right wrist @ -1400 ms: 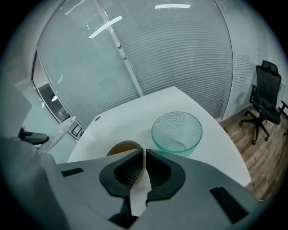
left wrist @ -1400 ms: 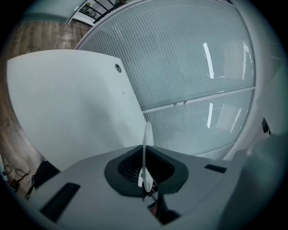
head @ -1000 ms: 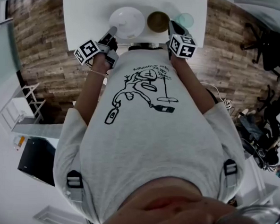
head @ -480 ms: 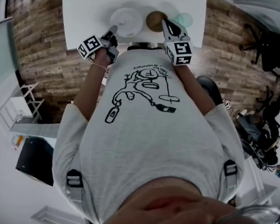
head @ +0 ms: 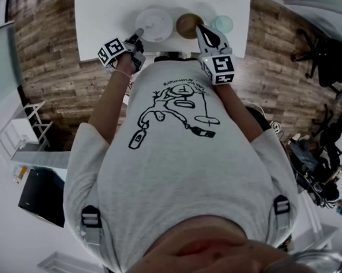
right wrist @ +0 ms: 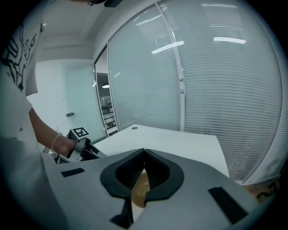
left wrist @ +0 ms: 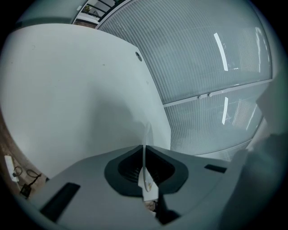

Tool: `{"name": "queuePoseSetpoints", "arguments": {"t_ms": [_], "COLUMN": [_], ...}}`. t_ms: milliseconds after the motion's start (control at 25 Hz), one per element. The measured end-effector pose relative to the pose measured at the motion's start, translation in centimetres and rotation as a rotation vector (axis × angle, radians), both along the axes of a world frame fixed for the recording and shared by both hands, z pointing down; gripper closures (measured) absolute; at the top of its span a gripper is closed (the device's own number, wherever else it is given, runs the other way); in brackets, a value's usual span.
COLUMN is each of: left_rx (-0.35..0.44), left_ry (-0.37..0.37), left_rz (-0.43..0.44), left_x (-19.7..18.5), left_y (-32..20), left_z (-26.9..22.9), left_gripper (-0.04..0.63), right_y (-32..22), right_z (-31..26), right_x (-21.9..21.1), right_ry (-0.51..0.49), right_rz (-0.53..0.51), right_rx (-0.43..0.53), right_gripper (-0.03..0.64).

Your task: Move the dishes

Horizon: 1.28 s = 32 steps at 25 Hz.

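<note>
On the white table (head: pixel 109 8) a white plate (head: pixel 153 22) lies to the left of a brown bowl (head: pixel 188 25). My left gripper (head: pixel 138 33) is shut on the plate's near-left rim. In the left gripper view the left gripper (left wrist: pixel 145 150) pinches the plate (left wrist: pixel 147 132), which shows edge-on as a thin white strip. My right gripper (head: pixel 199 28) is shut on the bowl's right rim. In the right gripper view the right gripper (right wrist: pixel 143 167) has the bowl (right wrist: pixel 139 191) hanging just below its closed pads.
A pale teal cup (head: pixel 223 23) stands right of the bowl near the table's right edge. Glass walls with blinds (right wrist: pixel 216 90) lie beyond the table. Office chairs (head: pixel 326 50) stand on the wooden floor at right, a white rack (head: pixel 21 129) at left.
The right gripper has risen and rolled, its marker cube now larger and lower in the head view, with the bowl shifted slightly left. The left gripper has sunk toward the table with the plate.
</note>
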State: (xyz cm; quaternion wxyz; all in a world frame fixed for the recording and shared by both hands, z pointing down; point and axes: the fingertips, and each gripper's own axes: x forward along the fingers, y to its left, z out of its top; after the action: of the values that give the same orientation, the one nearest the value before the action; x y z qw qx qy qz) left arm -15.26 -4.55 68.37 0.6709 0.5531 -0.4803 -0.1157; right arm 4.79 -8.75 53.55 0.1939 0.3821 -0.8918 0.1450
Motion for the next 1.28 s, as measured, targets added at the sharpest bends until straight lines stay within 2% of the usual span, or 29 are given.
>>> {"name": "queuePoseSetpoints", "arguments": {"t_ms": [560,960,1280], "left_rx": [-0.017,-0.040,-0.074], "left_ry": [-0.034,-0.193,-0.300], "left_rz": [0.004,0.085,0.092], "left_x": [-0.4,-1.0,-1.4], "left_y": [-0.2,0.1,0.3], "left_z": [2.2,3.4,4.5], "left_gripper": [0.583,0.561,0.537], "right_y": [0.5,1.1,1.0], "right_z": [0.2,0.4,0.6], "right_x": [0.2,0.1,0.2], "right_ry": [-0.013,-0.024,-0.026], "right_rz": [-0.003,-0.003,-0.005], "right_rx": [-0.018,-0.028,-0.036], "right_gripper": [0.582,0.581,0.581]}}
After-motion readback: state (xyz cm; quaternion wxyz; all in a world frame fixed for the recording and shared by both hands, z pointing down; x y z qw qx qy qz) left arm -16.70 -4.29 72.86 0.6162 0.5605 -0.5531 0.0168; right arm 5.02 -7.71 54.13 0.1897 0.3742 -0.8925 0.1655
